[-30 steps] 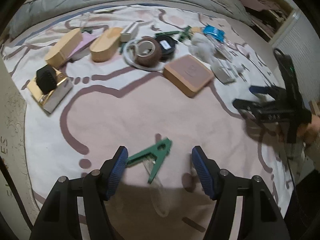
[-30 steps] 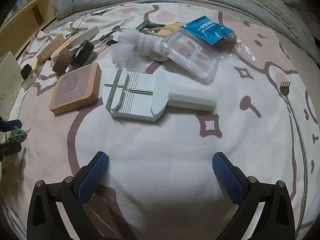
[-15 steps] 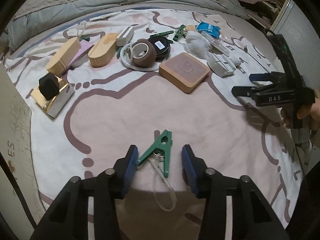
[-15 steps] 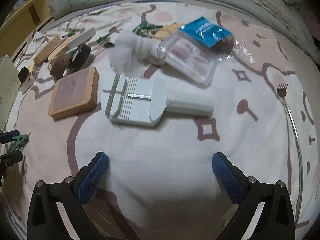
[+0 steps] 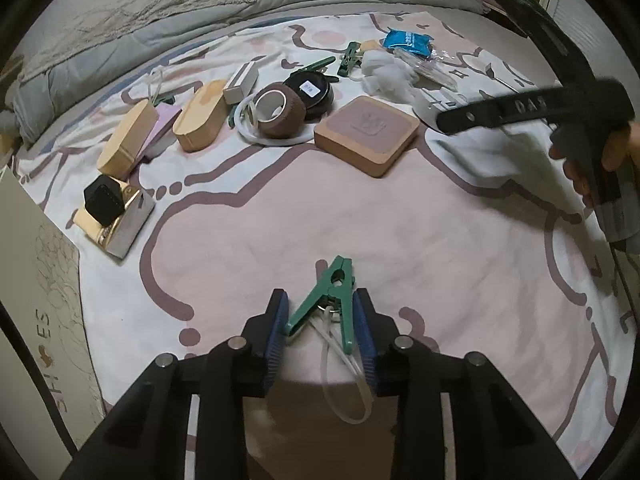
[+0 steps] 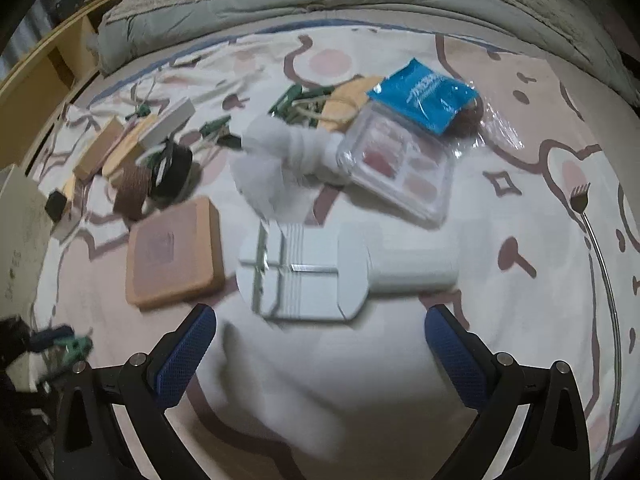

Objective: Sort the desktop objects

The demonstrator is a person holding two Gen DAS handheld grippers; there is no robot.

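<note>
Left wrist view: we find the left gripper (image 5: 320, 320) closed on a green clip (image 5: 334, 298), its blue fingers (image 5: 276, 330) pressing both handles from either side. The clip's nose points away from the camera and a pale loop of cord (image 5: 348, 384) trails from it over the bed sheet (image 5: 440, 240). Only this view shows that contact clearly; in the right wrist view the same clip (image 6: 74, 346) appears as a blurred green shape at the far left edge.

From the left wrist camera we also record a square tan pad (image 5: 366, 134), a roll of brown tape (image 5: 280, 114) just beside a round black tin (image 5: 312, 88), two tan cases (image 5: 200, 114) and a black cube on a gold box (image 5: 104, 200). The right gripper (image 5: 536, 110) shows here side-on and blurred, so its opening cannot be judged from this angle.

The right wrist view settles that: the right gripper (image 6: 320, 348) has its fingers (image 6: 186, 354) spread wide with nothing between them, above the sheet near a white handled tool (image 6: 320, 274). It alone shows a clear makeup palette (image 6: 396, 164), a blue packet (image 6: 424, 94) and a thin metal rod with a small rake head (image 6: 600, 264).
</note>
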